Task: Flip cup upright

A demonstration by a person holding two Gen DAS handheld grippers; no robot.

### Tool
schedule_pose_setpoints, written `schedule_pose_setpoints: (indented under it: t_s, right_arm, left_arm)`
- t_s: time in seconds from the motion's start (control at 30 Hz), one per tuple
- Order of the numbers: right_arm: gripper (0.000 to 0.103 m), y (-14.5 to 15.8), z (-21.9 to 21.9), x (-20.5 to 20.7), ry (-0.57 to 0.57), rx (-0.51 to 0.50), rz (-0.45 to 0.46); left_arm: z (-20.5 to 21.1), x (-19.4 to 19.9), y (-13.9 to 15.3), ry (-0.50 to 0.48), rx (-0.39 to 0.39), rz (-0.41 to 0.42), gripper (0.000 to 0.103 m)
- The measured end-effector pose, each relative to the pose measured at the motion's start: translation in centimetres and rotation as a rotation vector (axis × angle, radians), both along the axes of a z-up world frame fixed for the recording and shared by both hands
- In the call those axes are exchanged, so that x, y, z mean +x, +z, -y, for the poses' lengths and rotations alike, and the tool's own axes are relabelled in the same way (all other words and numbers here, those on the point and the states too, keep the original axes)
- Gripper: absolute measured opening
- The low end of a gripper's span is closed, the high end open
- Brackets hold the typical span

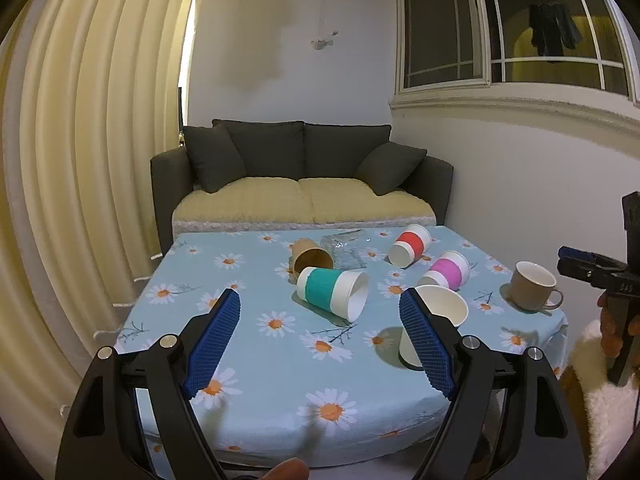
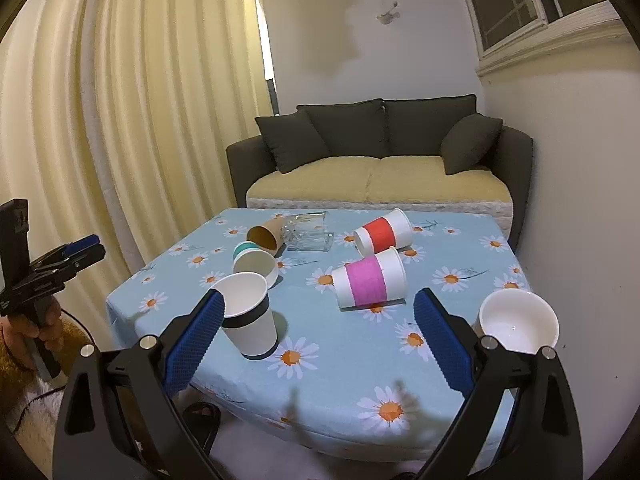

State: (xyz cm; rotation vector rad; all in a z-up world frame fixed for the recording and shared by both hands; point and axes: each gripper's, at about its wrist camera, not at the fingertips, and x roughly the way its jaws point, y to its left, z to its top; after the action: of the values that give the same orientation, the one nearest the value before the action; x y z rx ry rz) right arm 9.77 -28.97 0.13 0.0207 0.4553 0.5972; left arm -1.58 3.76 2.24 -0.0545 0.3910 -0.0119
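Observation:
Several paper cups lie on their sides on the daisy tablecloth (image 1: 280,360): a teal-banded cup (image 1: 332,292) (image 2: 256,264), a pink-banded cup (image 1: 446,270) (image 2: 370,282), a red-banded cup (image 1: 410,246) (image 2: 383,232) and a brown cup (image 1: 310,260) (image 2: 266,234). A clear glass (image 1: 344,250) (image 2: 306,230) also lies tipped. A white cup with a black band (image 1: 436,320) (image 2: 250,316) stands upright. My left gripper (image 1: 320,344) is open and empty in front of the teal cup. My right gripper (image 2: 320,344) is open and empty in front of the pink cup.
A beige mug (image 1: 532,286) stands upright near the table's right edge; it shows in the right wrist view (image 2: 518,320) too. A dark sofa (image 1: 300,172) sits behind the table. Curtains (image 1: 80,160) hang to the left. Each gripper shows at the edge of the other's view.

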Motion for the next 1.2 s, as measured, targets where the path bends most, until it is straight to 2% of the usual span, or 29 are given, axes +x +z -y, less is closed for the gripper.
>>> schedule_pose_setpoints:
  t_s: [0.6,1.2]
  right_arm:
    - [0.095,-0.1,-0.6,-0.8,-0.019,-0.006,0.007]
    - [0.097,0.3,0.0,-1.0,-0.027,0.018,0.022]
  left_arm:
    - [0.4,-0.1,0.1,-0.019,-0.02,0.016,0.08]
    - [1.9,0.3,0.1,-0.027,0.006,0.013,0.08]
